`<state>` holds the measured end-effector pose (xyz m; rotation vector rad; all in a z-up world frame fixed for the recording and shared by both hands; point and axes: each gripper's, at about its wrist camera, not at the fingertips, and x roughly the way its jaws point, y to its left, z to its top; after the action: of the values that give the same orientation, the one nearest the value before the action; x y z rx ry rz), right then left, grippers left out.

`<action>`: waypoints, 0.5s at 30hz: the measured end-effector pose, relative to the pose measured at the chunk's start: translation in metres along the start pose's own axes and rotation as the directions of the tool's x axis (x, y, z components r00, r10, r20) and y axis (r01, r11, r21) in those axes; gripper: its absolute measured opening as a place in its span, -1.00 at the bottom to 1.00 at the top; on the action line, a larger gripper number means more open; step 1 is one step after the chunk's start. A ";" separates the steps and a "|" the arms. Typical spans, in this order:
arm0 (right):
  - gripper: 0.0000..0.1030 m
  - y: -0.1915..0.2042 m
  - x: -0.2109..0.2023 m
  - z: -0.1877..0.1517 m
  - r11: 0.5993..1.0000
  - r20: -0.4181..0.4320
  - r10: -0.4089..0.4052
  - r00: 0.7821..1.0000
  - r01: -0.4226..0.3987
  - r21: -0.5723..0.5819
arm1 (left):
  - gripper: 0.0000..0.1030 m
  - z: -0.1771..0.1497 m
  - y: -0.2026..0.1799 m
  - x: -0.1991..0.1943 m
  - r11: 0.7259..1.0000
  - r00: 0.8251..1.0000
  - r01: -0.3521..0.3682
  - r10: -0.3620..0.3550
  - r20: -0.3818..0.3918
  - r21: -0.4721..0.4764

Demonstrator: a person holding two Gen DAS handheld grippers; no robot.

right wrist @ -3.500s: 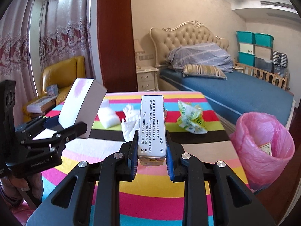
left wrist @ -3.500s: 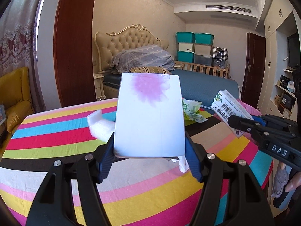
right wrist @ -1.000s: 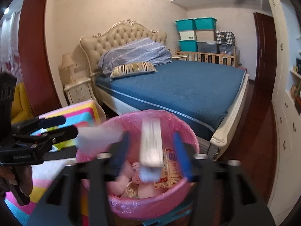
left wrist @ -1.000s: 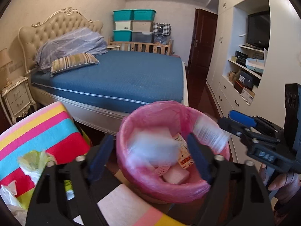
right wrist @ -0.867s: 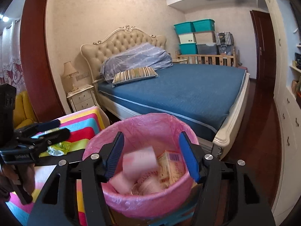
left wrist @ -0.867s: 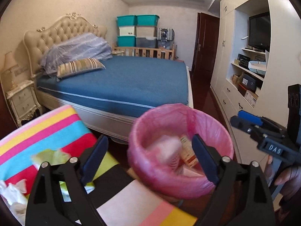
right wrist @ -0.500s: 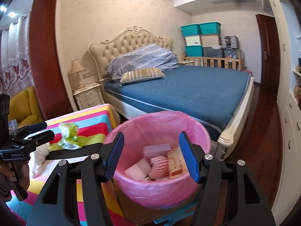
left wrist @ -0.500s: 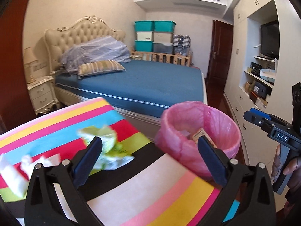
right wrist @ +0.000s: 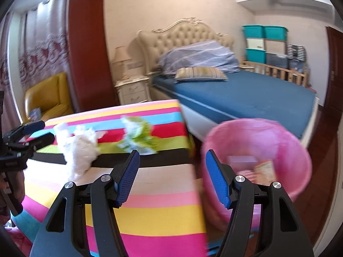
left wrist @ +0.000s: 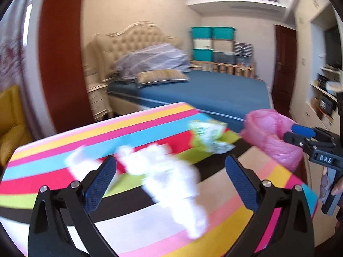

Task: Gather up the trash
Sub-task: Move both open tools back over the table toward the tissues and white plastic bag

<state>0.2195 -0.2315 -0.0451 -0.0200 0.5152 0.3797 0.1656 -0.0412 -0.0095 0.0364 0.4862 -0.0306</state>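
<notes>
Crumpled white tissue lies on the striped tablecloth, blurred in the left wrist view, a long ragged wad running from mid-table toward the near edge; the right wrist view shows it as a bunched lump on the black and green stripes. A small white foam piece sits just beside it, farther back. A green-and-white crumpled wrapper rests near the table's far right corner, well apart from the tissue, close to the edge nearest the bin; seen again at. The pink-lined bin stands on the floor just beside the table's right edge, with boxes and cartons inside, an orange-printed carton among them; in the left wrist view only its pink liner shows. Left gripper hangs over the table, tilted down, jaws spread to their widest, having just been opening; nothing pressed between the blue pads, the tissue showing below in the gap. Right gripper points down at the seam between table edge and bin, jaws about half apart and just opening a little further, empty. Each gripper appears in the other's view: the right one at the right margin in a hand, the left one at the left margin. Beyond: blue bed, tufted headboard, teal storage boxes, yellow armchair.
</notes>
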 end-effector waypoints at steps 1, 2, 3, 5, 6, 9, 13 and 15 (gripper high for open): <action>0.21 0.009 0.004 0.000 1.000 -0.007 0.012 1.000 -0.012 -0.007 | 0.91 -0.002 0.011 -0.003 1.000 1.000 -0.019 0.019 0.001 -0.013; 0.21 0.017 0.007 0.001 1.000 -0.012 0.021 1.000 -0.021 -0.013 | 0.91 -0.006 0.023 -0.007 0.999 0.999 -0.045 0.045 0.002 -0.027; 0.21 0.026 0.010 0.001 0.999 -0.018 0.031 0.999 -0.031 -0.021 | 0.91 -0.009 0.033 -0.010 0.997 0.998 -0.067 0.067 0.002 -0.036; 0.21 0.040 0.015 0.002 0.998 -0.029 0.047 0.998 -0.048 -0.029 | 0.91 -0.015 0.049 -0.014 0.993 0.994 -0.108 0.108 0.001 -0.044; 0.21 0.050 0.018 0.002 0.998 -0.037 0.059 0.998 -0.060 -0.033 | 0.91 -0.018 0.057 -0.015 0.990 0.991 -0.131 0.131 -0.001 -0.043; 0.24 0.075 0.023 0.001 0.994 -0.056 0.086 0.995 -0.090 -0.061 | 0.91 -0.026 0.073 -0.020 0.983 0.984 -0.178 0.178 -0.007 -0.048; 0.31 0.105 0.032 0.001 0.988 -0.088 0.118 0.989 -0.126 -0.092 | 0.91 -0.038 0.095 -0.026 0.975 0.978 -0.210 0.210 -0.013 -0.067; 0.31 0.116 0.037 0.000 0.985 -0.102 0.122 0.987 -0.133 -0.105 | 0.91 -0.042 0.107 -0.030 0.971 0.974 -0.225 0.224 -0.015 -0.086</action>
<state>0.2074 -0.1111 -0.0543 -0.1143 0.5906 0.5350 0.1239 0.0678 -0.0299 0.0054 0.4862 0.2130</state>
